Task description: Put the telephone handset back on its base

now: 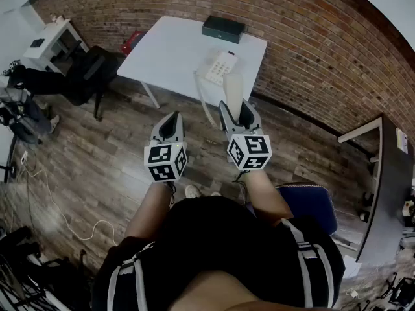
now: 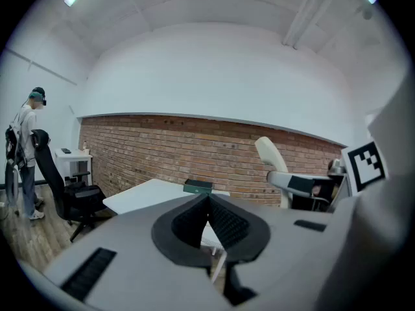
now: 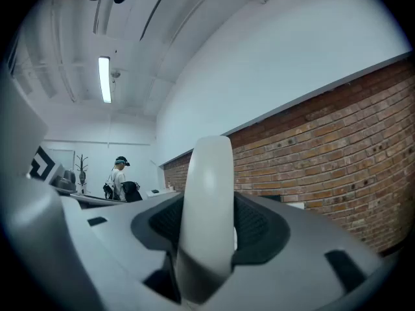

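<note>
The right gripper (image 1: 237, 112) clamps the white handset (image 3: 207, 212) upright at the frame's centre, just below the phone base (image 1: 220, 67) on the table (image 1: 168, 50), likely ready to carry it over. The left gripper (image 1: 170, 120), closed and empty, waits centre left, apparently spare.
</note>
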`<state>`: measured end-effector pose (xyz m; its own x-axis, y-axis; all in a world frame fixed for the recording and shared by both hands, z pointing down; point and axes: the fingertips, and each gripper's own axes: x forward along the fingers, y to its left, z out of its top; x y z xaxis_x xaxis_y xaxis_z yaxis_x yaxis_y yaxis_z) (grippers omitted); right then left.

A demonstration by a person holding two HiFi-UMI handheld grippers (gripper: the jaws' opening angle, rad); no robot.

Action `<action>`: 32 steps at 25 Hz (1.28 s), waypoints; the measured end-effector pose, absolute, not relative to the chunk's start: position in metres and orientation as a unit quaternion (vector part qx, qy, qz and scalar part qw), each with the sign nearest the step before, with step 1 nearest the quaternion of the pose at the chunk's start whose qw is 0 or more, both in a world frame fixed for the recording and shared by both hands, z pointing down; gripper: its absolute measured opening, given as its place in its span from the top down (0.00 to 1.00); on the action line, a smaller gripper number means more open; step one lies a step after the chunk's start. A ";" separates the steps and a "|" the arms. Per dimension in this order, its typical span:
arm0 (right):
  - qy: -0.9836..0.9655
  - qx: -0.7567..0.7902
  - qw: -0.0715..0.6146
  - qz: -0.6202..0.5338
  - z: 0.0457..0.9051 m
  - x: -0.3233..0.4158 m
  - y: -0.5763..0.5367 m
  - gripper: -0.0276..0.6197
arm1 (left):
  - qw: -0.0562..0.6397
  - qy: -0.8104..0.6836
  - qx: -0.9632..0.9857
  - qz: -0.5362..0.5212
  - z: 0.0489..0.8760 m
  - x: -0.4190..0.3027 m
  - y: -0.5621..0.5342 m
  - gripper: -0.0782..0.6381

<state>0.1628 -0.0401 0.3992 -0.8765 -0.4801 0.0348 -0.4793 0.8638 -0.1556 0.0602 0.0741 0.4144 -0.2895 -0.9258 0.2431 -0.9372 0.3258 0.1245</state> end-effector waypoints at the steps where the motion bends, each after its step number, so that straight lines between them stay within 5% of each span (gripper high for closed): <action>1: 0.966 -0.248 0.002 -0.079 0.399 0.161 -0.039 0.64 | 0.134 -0.804 0.579 0.021 0.413 0.058 0.076 0.89; 32: 0.961 -0.267 0.026 -0.069 0.390 0.088 -0.024 0.64 | 0.132 -0.779 0.613 0.005 0.415 -0.008 0.079 0.89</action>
<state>0.0883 -0.0240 0.3904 -0.8558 -0.5172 -0.0139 -0.5098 0.8476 -0.1472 -0.0082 0.0792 0.4147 -0.2126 -0.9536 0.2129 -0.9565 0.2477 0.1540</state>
